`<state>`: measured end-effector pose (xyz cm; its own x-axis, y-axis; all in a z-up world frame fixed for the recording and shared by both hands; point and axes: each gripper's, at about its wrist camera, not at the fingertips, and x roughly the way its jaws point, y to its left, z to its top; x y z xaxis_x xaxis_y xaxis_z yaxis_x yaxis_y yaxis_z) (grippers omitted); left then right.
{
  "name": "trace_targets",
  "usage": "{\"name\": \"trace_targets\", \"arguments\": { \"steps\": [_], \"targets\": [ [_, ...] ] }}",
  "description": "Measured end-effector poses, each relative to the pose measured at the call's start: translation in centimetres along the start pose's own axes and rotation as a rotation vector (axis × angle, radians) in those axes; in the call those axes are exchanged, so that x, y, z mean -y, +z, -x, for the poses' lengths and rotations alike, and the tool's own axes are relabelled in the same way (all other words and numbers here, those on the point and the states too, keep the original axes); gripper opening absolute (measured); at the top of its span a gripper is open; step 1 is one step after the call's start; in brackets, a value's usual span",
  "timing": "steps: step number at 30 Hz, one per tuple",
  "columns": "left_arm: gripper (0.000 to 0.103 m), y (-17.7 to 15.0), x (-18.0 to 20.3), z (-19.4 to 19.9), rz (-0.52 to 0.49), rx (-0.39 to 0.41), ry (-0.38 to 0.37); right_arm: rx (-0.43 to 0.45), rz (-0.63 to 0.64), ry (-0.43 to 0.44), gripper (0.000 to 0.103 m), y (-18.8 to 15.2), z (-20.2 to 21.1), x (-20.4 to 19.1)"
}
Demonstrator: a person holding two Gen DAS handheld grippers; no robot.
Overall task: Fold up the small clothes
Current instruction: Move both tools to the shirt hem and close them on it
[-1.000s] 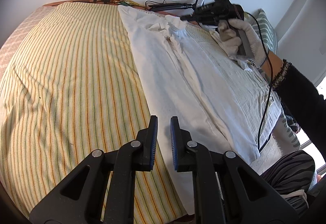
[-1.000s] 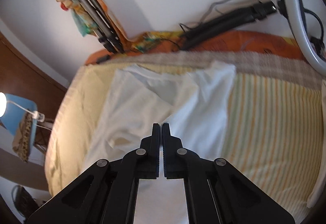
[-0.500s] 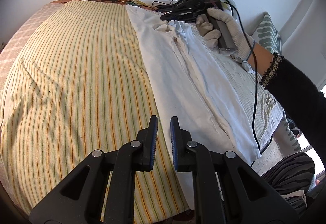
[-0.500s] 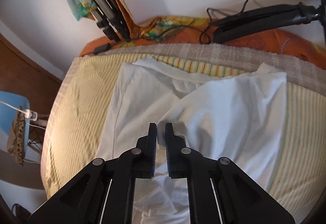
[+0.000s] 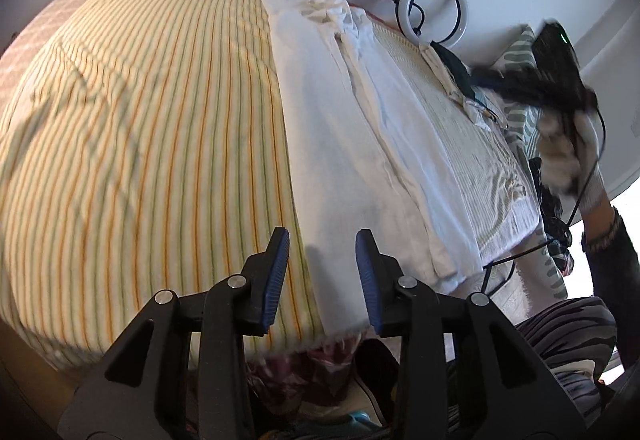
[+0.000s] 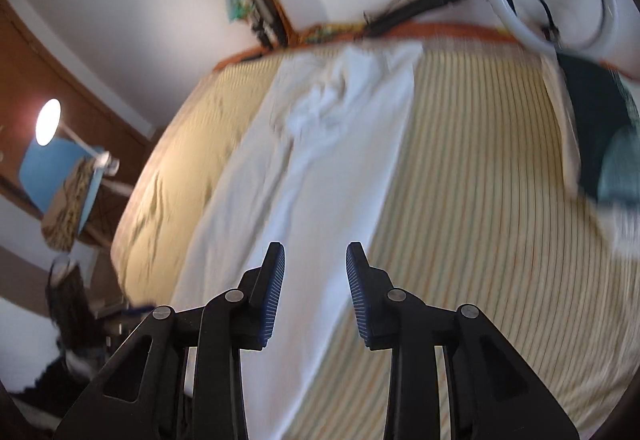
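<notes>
A white garment [image 5: 360,128] lies folded lengthwise in a long strip on the striped bed cover [image 5: 140,112]; its bunched top end is at the far side. My left gripper [image 5: 322,272] hovers over the garment's near hem, jaws opening, nothing between them. In the right wrist view the same garment [image 6: 320,160] runs away from me. My right gripper [image 6: 315,280] hangs above its near part, jaws opening and empty. The right gripper [image 5: 532,84] also shows blurred at the right of the left wrist view, held by a gloved hand [image 5: 580,160].
A white ring light [image 5: 434,6] leans on the wall behind the bed. A tripod [image 6: 252,12] stands at the far corner. Dark clothes [image 6: 600,120] and a striped pillow [image 5: 520,92] lie at the bed's right side. A lamp [image 6: 48,122] glows left.
Both grippers went from shut to partly open. The right gripper swept away from the garment's top end toward the near right. The left gripper edged toward the near hem.
</notes>
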<state>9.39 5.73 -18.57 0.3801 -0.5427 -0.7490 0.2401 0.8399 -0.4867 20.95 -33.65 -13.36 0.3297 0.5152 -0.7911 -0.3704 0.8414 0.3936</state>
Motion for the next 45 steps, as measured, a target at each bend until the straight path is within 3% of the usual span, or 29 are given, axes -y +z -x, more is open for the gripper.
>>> {"name": "trace_targets", "arguments": {
  "steps": [3,6,12,20,21,22,23,25,26,33,39,45],
  "targets": [
    [0.038,-0.7,-0.2,-0.5,0.029,-0.03,0.006,-0.04,-0.024,0.008,0.043,-5.9,0.1,0.1],
    [0.038,-1.2,-0.5,-0.8,0.057,-0.051,0.0,-0.074,-0.054,0.043,0.043,-10.5,-0.4,0.0],
    [0.038,-1.8,-0.3,-1.0,0.077,-0.066,-0.02,-0.095,-0.061,0.11,0.043,-14.1,-1.4,-1.0],
    [0.037,-1.9,0.5,-1.5,0.057,-0.093,-0.046,-0.122,-0.061,0.152,0.045,-15.6,-3.2,-2.0],
    [0.028,-1.9,0.6,-1.6,0.056,-0.099,-0.053,-0.125,-0.061,0.168,0.044,-15.6,-3.3,-2.3],
    [0.013,-1.9,0.6,-1.8,0.054,-0.106,-0.056,-0.13,-0.056,0.18,0.042,-15.9,-3.5,-2.4],
    [0.009,-1.8,0.8,-2.0,0.048,-0.11,-0.051,-0.137,-0.041,0.179,0.038,-16.0,-3.7,-2.8],
    [0.005,-2.0,0.9,-2.0,0.038,-0.102,-0.05,-0.141,0.01,0.135,0.021,-16.2,-3.9,-3.6],
    [0.004,-2.0,0.8,-1.9,0.039,-0.097,-0.056,-0.15,0.015,0.134,0.003,-16.1,-4.2,-4.0],
    [0.002,-2.1,1.1,0.9,0.023,-0.011,-0.058,-0.079,-0.014,0.187,0.002,-16.1,-1.6,-3.6],
    [0.002,-2.7,0.4,-0.9,0.036,-0.059,-0.052,-0.126,-0.023,0.169,0.002,-17.0,-3.7,-2.9],
    [0.002,-2.2,0.5,-0.3,0.032,-0.039,-0.06,-0.126,-0.06,0.207,0.002,-17.1,-3.8,-2.4]
  ]
}}
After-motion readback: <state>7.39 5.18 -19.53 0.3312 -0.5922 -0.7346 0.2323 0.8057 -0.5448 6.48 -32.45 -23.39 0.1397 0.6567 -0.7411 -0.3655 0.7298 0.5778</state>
